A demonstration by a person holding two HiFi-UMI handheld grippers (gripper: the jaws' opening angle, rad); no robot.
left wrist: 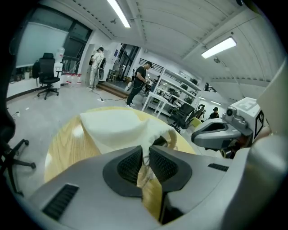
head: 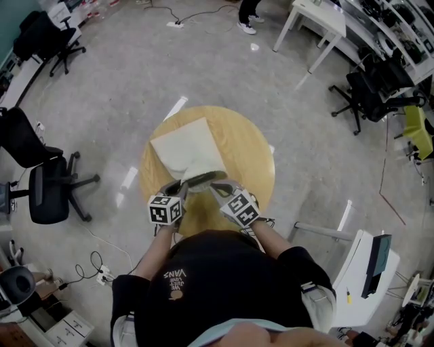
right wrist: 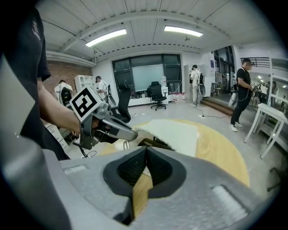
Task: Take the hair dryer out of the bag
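Observation:
A white cloth bag lies on the round wooden table, its mouth toward me. Something dark, the hair dryer, shows inside the mouth and is mostly hidden by the cloth. My left gripper is at the mouth's left side. In the left gripper view its jaws pinch a fold of the bag's rim. My right gripper is at the mouth's right side, just short of the rim. In the right gripper view it is shut with nothing seen between the pads.
Black office chairs stand on the floor to the left. A white table is at the far right, and a white stand with a screen is near my right. People stand far off in the room.

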